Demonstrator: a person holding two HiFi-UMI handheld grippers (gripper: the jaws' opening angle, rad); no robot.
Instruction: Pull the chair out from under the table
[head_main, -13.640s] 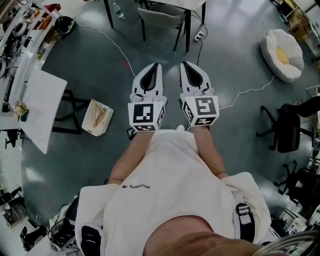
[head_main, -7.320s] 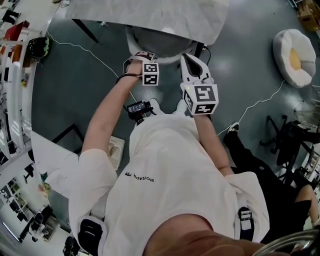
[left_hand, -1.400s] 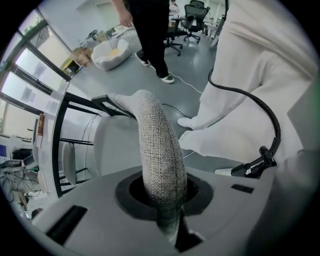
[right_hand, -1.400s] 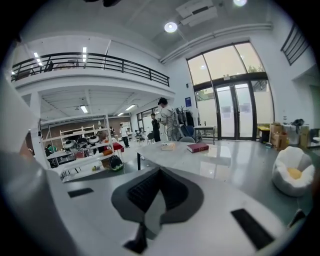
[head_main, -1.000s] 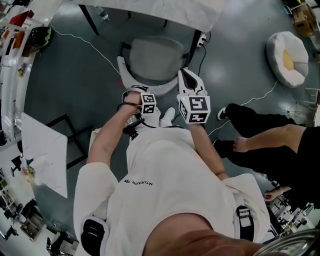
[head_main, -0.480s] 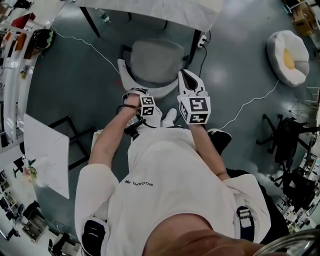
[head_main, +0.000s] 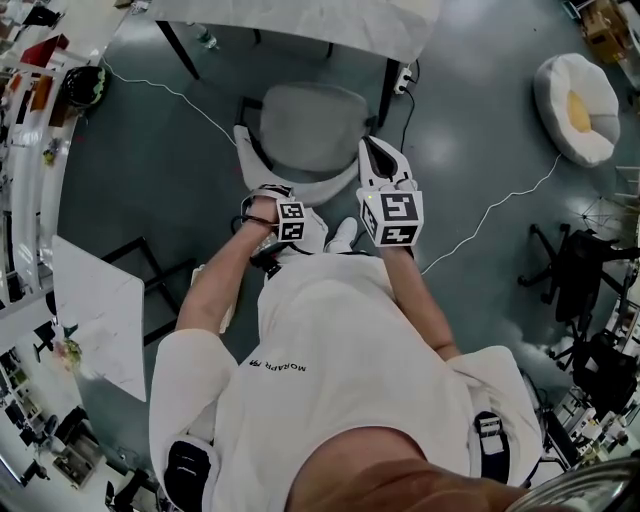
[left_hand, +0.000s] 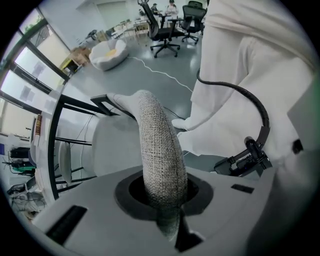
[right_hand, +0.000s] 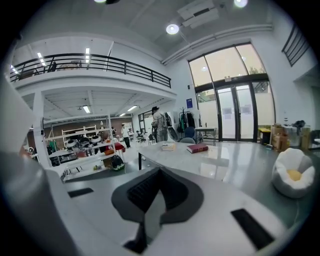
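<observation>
The chair (head_main: 310, 125) has a grey seat and a curved woven backrest (head_main: 295, 188); it stands just clear of the white table top (head_main: 300, 22). My left gripper (head_main: 275, 200) points straight down and is shut on the backrest's top edge. In the left gripper view the woven backrest (left_hand: 157, 145) runs between the jaws of the left gripper (left_hand: 164, 205). My right gripper (head_main: 383, 170) hovers level beside the backrest's right end, shut, holding nothing. In the right gripper view the right gripper (right_hand: 150, 200) faces over the table top (right_hand: 210, 162).
A white beanbag (head_main: 578, 95) lies at the far right, with black office chairs (head_main: 572, 262) below it. A white cable (head_main: 490, 210) crosses the floor to a power strip (head_main: 405, 72). A white side table (head_main: 95, 310) and cluttered shelves (head_main: 30, 110) stand on the left.
The chair and my left gripper have slid a little away from the table, toward me. A person's black-clad legs at the right a second ago are gone. The right gripper stayed put.
</observation>
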